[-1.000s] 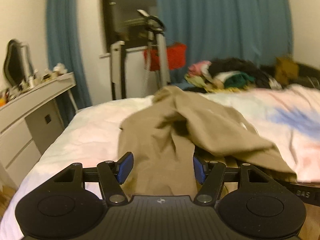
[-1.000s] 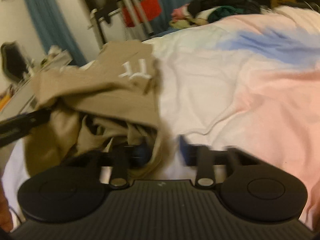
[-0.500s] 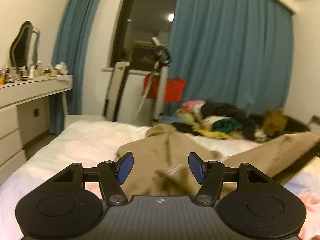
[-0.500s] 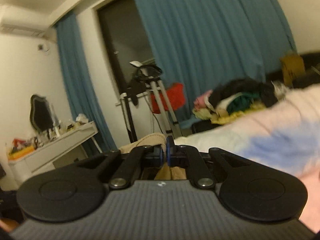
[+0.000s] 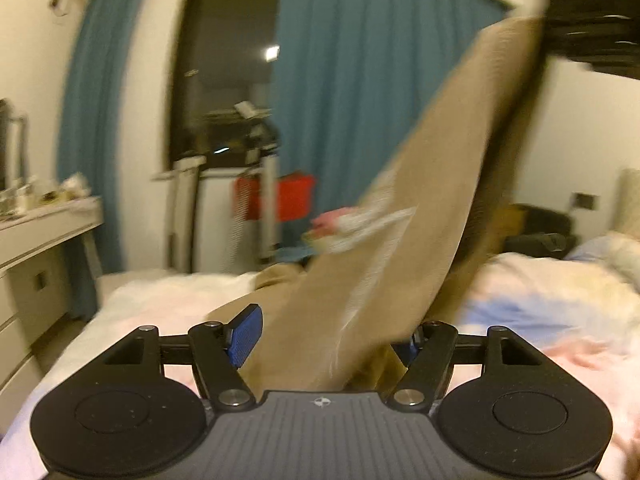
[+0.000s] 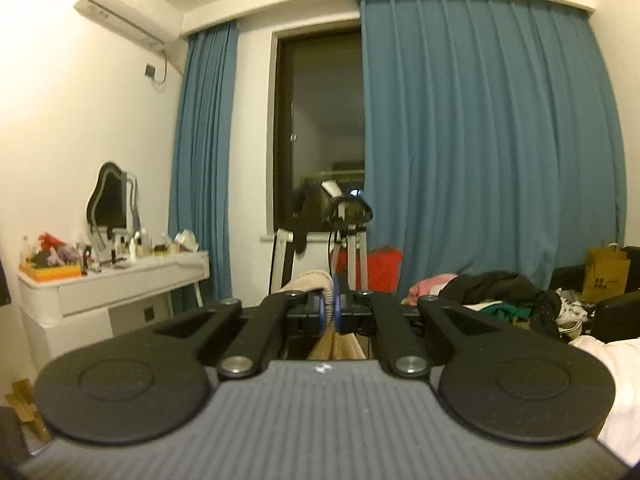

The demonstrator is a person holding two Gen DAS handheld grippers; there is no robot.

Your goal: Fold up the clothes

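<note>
A tan garment (image 5: 404,240) hangs in a long strip from the upper right of the left wrist view down to the bed, with white lettering on it. My right gripper (image 6: 330,307) is shut on a ribbed edge of this tan garment (image 6: 310,280) and holds it high; it shows as a dark shape in the left wrist view (image 5: 592,36). My left gripper (image 5: 332,336) is open, low over the bed, and the hanging cloth passes between its blue pads (image 5: 245,334) without being pinched.
The bed (image 5: 540,292) has a pale pink and blue cover. A white dresser (image 6: 112,284) with a mirror and bottles stands at the left. A tripod (image 6: 344,236), a red item and a pile of clothes (image 6: 492,292) lie by the blue curtains.
My right gripper has risen with the tan garment, pulling it up off the bed into a hanging strip. My left gripper stays open and has moved in under the cloth.
</note>
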